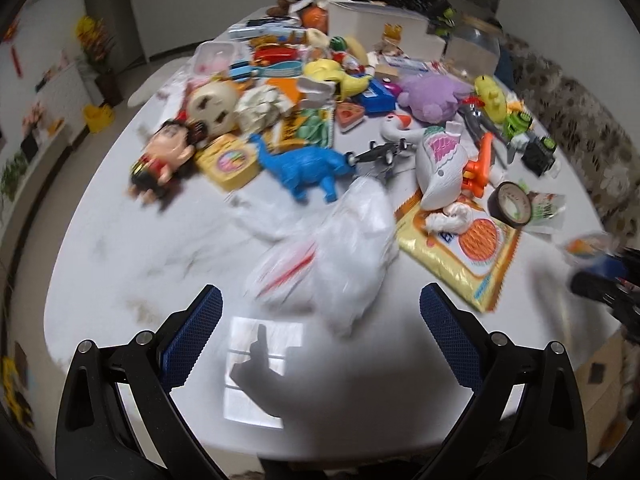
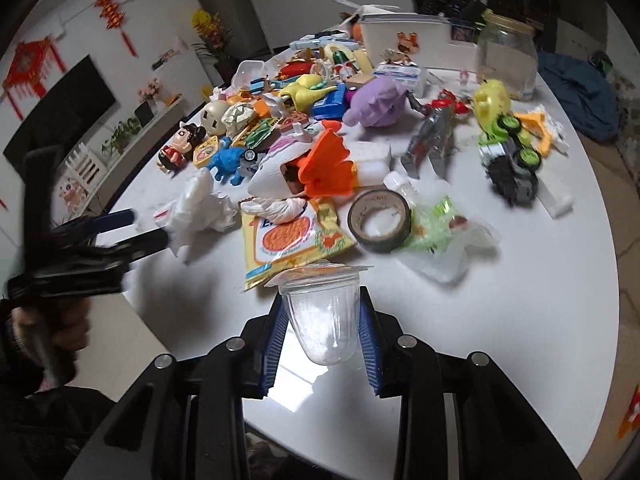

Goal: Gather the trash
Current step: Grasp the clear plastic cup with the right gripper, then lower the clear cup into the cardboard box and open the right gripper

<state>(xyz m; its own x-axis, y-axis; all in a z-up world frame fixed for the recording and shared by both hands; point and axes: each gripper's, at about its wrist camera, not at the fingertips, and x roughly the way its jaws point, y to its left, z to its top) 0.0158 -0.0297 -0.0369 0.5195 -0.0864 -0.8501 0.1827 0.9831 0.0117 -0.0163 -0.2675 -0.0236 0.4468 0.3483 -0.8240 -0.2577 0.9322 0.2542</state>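
A crumpled white plastic bag (image 1: 344, 256) with red print lies on the white table (image 1: 132, 248). My left gripper (image 1: 320, 292) hovers open just before the bag, its blue pads wide apart and the bag's near end between them, untouched. In the right wrist view that left gripper (image 2: 148, 228) comes in from the left, with its tips at the same bag (image 2: 200, 208). My right gripper (image 2: 321, 298) is shut on a clear plastic cup (image 2: 324, 320) with a peeled foil lid, lifted off the table. A yellow snack wrapper (image 2: 292, 240) lies just beyond the cup.
Toys crowd the table's middle and far side: a blue dinosaur (image 1: 308, 168), a doll (image 1: 160, 160), a purple plush (image 2: 376, 100), a glass jar (image 2: 506, 60). A tape roll (image 2: 380, 220), a green-printed clear wrapper (image 2: 440, 236) and a knotted tissue (image 1: 448, 216) lie near the wrapper.
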